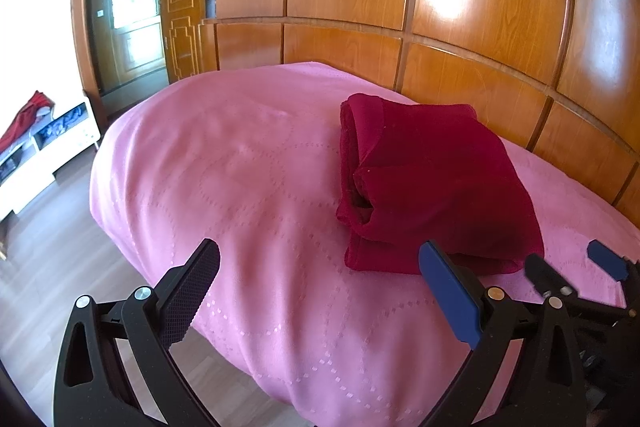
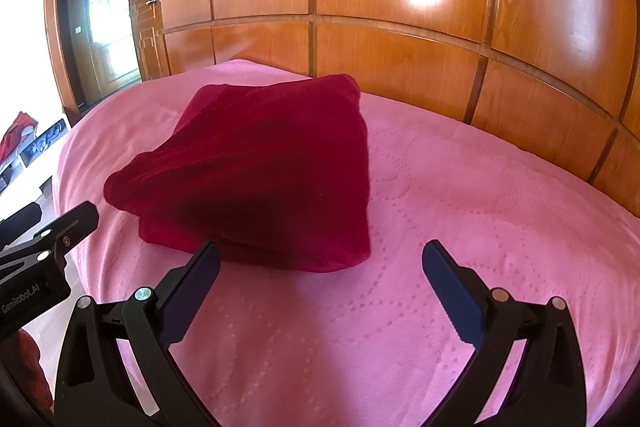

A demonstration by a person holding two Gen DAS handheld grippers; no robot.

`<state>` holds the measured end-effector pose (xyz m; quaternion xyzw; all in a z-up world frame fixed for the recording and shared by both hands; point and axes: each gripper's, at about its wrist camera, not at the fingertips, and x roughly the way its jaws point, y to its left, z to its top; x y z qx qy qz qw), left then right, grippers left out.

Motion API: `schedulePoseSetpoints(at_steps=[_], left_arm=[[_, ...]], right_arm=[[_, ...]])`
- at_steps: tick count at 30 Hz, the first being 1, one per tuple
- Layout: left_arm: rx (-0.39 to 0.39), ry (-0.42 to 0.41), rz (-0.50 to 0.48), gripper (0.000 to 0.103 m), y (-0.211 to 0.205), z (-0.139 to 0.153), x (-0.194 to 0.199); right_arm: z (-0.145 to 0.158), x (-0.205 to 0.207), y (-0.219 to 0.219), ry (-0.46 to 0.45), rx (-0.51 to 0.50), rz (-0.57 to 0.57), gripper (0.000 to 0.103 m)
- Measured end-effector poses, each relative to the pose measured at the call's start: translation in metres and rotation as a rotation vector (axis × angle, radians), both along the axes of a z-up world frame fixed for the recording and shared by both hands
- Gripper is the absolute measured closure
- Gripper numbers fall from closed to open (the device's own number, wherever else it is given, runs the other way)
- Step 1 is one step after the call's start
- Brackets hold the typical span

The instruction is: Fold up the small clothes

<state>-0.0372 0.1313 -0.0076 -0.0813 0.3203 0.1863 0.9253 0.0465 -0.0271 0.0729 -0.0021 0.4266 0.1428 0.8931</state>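
Dark red velvety garment point(image 1: 432, 183) lying folded into a compact bundle on pink quilted bedspread point(image 1: 240, 167). Left gripper point(image 1: 320, 287) and right gripper point(image 2: 320, 283) both spread wide, empty. Folding seemingly finished; underside unseen.

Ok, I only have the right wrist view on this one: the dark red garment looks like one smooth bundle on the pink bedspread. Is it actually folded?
Observer: Yes. From the left wrist view, the dark red garment shows stacked layers along its left edge, with a sleeve-like opening there.
Operator: And the left gripper? I only catch part of it at my frame's edge.
Observer: The left gripper is open, its jaws wide apart and holding nothing.
Operator: Is my right gripper around the cloth?
Observer: No. Seen from the left, the right gripper sits beside the garment's near right corner, with only pink bedspread between its fingers.
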Motion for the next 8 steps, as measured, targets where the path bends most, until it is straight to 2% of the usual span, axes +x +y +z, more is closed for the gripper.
schedulePoseSetpoints(at_steps=[4, 6, 8], left_arm=[[-0.031, 0.008, 0.015, 0.004, 0.006, 0.0, 0.002], [-0.037, 0.014, 0.02, 0.004, 0.009, -0.001, 0.004], [-0.037, 0.015, 0.023, 0.004, 0.01, -0.004, 0.005]], right_arm=[[-0.002, 0.013, -0.048, 0.039, 0.031, -0.076, 0.002], [-0.006, 0.021, -0.095, 0.07, 0.032, -0.168, 0.002], [-0.015, 0.026, -0.152, 0.102, -0.011, -0.291, 0.002]])
